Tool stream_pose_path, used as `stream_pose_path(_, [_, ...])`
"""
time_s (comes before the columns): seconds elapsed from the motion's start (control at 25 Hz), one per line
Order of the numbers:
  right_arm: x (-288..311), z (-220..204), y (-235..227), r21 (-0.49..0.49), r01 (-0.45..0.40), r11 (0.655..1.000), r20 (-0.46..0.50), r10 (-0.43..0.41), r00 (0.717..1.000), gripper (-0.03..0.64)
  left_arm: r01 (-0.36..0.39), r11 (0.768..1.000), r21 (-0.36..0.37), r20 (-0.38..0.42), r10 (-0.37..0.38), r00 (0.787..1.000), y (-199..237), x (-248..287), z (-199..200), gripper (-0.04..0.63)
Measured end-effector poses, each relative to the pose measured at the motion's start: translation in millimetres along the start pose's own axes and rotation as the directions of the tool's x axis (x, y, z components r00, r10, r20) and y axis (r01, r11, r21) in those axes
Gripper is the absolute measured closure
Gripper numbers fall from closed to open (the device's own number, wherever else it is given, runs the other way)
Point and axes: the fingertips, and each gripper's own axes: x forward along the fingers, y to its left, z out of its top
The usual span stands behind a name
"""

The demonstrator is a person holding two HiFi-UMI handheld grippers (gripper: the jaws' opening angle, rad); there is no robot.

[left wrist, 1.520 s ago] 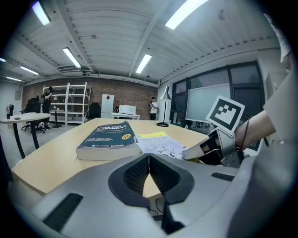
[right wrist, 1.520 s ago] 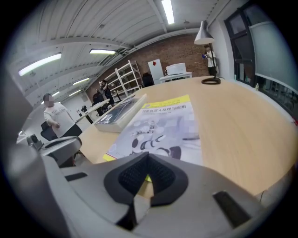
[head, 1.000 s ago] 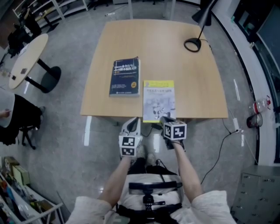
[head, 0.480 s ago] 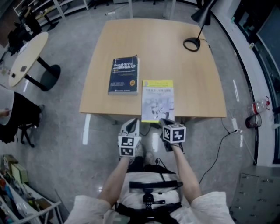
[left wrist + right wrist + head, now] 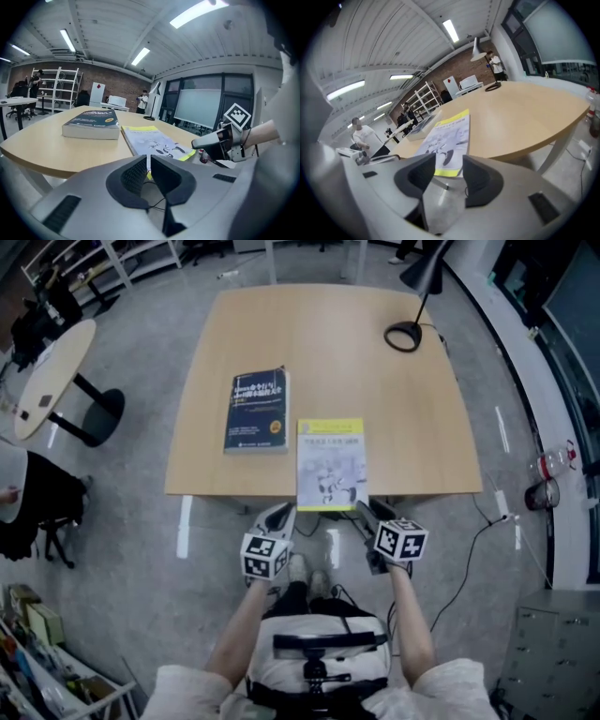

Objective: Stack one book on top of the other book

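1. Desk lamp (image 5: 422, 270), upper right of the head view: shade cut by the top edge.
2. Dark blue book (image 5: 255, 411): cover print too small for me to read.
3. Yellow book (image 5: 330, 463): title likewise illegible to me.
4. Shelving (image 5: 141, 254), upper left corner: cropped by the frame.
5. Small dark item (image 5: 43, 401) on the round side table (image 5: 66, 357), left: I cannot identify it.
6. Reddish thing (image 5: 544, 493) on the floor, right edge: too small to tell.

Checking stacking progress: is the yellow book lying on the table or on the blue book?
On the table, unstacked: the yellow book lies flat and closed beside the blue book, its near edge overhanging the table's edge.
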Motion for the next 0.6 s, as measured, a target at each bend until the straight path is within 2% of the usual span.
stream_pose_path(0.04, [-0.1,2.9,-1.9,0.020,-0.018,1.000,0.000,0.018,1.000,0.415,0.008,1.000,-0.002,-0.019,-0.008,1.000,1.1,1.7,-2.2,0.586])
stream_pose_path(0.08, [1.0,5.4,-4.0,0.030,-0.035,0.999,-0.006,0.035,0.999,0.387,0.021,1.000,-0.015,-0.040,-0.022,0.999,1.8,4.6,-4.5,0.544])
stream_pose_path(0.12, [2.8,6.8,-6.7,0.035,-0.050,0.998,-0.019,0.050,0.999,0.369,0.039,0.999,-0.036,-0.064,-0.041,0.997,1.7,8.6,-7.4,0.464])
stream_pose_path(0.24, [8.3,1.9,-14.1,0.085,-0.102,0.991,-0.075,0.108,0.991,0.345,0.113,0.986,-0.119,-0.152,-0.131,0.980,-3.7,18.3,-22.7,0.380])
stream_pose_path(0.32, [12.7,-4.5,-17.5,0.123,-0.131,0.984,-0.115,0.145,0.983,0.345,0.154,0.970,-0.186,-0.203,-0.191,0.960,-6.4,21.7,-34.2,0.371])
stream_pose_path(0.44, [20.7,-15.0,-18.5,0.133,-0.165,0.977,-0.183,0.188,0.965,0.345,0.195,0.938,-0.288,-0.239,-0.267,0.933,-8.1,26.5,-42.5,0.371])
stream_pose_path(0.52, [25.5,-20.4,-17.5,0.152,-0.186,0.971,-0.212,0.216,0.953,0.345,0.210,0.918,-0.336,-0.237,-0.299,0.924,-8.6,29.8,-40.9,0.371])
stream_pose_path(0.6, [30.6,-23.1,-17.2,0.173,-0.198,0.965,-0.226,0.234,0.945,0.345,0.222,0.899,-0.378,-0.213,-0.317,0.924,-8.8,33.7,-33.6,0.371])
